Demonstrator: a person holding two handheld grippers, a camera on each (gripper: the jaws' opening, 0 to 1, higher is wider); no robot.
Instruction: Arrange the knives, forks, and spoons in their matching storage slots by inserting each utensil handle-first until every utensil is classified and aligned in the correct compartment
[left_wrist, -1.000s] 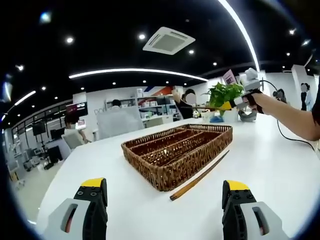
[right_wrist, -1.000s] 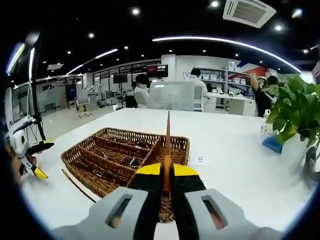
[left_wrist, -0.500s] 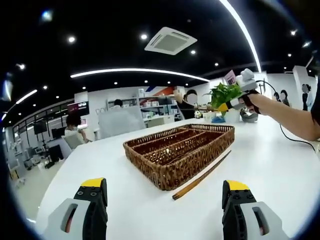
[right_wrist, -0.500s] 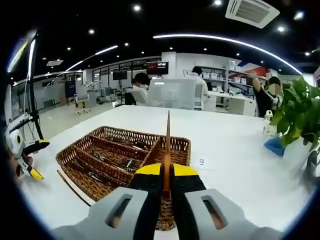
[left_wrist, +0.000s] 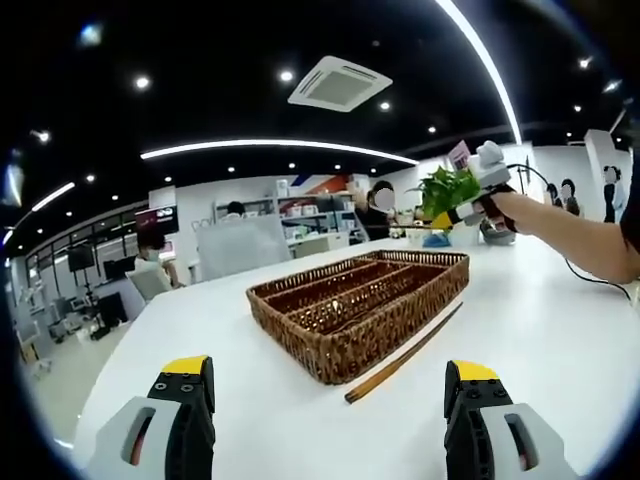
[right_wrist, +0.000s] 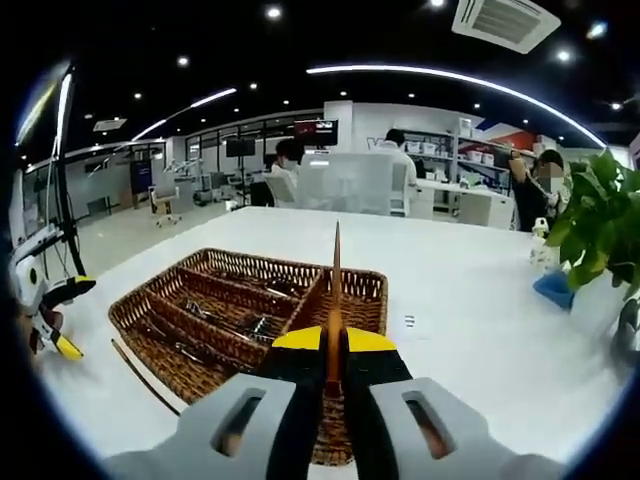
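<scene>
A brown wicker tray (left_wrist: 335, 352) with long compartments lies on the white table (left_wrist: 540, 330). A wooden stick (left_wrist: 400, 358) rests on the table along its near right side. My left gripper (left_wrist: 330, 400) hangs open low over the table, in front of the tray, with nothing between its jaws. My right gripper (left_wrist: 447, 214) is up at the far right, past the tray, held by a person's arm. In the right gripper view it (right_wrist: 334, 345) is shut on a thin wooden stick (right_wrist: 335, 285) that points out over the tray (right_wrist: 175, 355), which holds several metal utensils (right_wrist: 250, 325).
A green potted plant (left_wrist: 450, 185) stands on the table behind the tray, with a blue object (right_wrist: 553, 288) at its foot. My left gripper (right_wrist: 72, 316) is at the left edge of the right gripper view. Desks, screens and people fill the room behind.
The right gripper view has shifted slightly toward the tray with the stick still held. The left gripper view is almost unchanged; the loose stick lies as before.
</scene>
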